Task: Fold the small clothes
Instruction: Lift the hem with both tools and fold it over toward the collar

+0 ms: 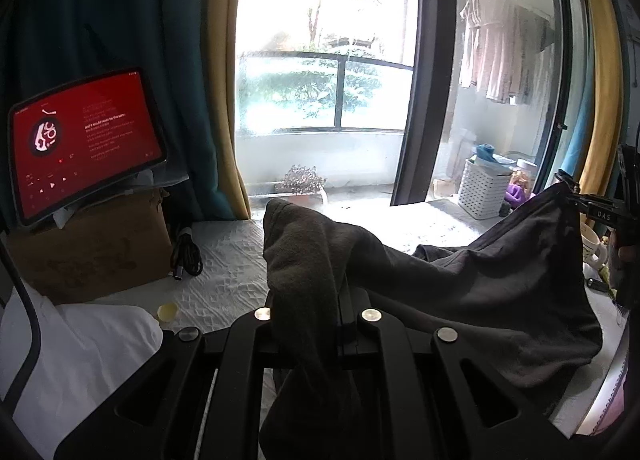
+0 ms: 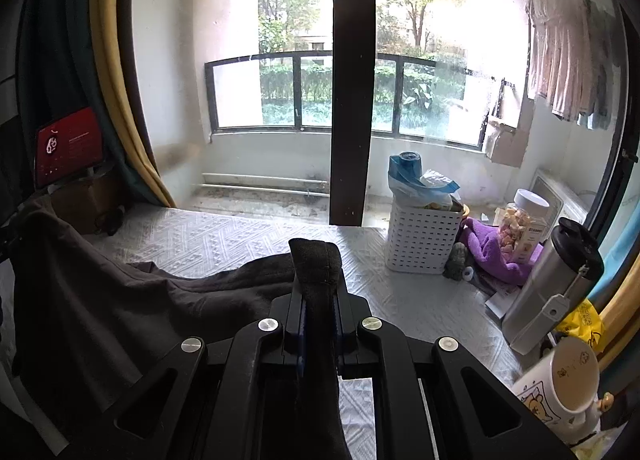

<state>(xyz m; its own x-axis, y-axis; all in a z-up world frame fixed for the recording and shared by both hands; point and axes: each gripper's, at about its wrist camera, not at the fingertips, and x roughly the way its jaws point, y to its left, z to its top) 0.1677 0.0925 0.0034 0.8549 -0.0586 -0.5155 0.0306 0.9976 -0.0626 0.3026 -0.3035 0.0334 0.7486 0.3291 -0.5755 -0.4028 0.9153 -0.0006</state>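
Surroundings first: white quilted bedcover under everything, glass balcony door behind. On my left a cardboard box with a tablet propped on it showing a red screen, a black cable just beside the box, a small yellowish lid and a white pillow nearer me. On my right a white perforated basket, a purple plush, a snack jar, a steel tumbler and a cartoon mug, all crowding the bed's right edge, close to the garment's right side.

Left wrist view only: the pillow, lid and cable, plus my right gripper seen from the side pinching the far corner of the cloth. Right wrist view only: the tumbler and plush in full; the tablet is small at far left; my left tool is not clearly visible there.

The dark grey garment hangs stretched between both tools, its lower part sagging onto the bedcover. My left gripper is clamped on one bunched edge, cloth sticking up past the tips and draping back over the tool. My right gripper, in its own view, is closed tight on the other edge, a stub of fabric poking up between the fingers.
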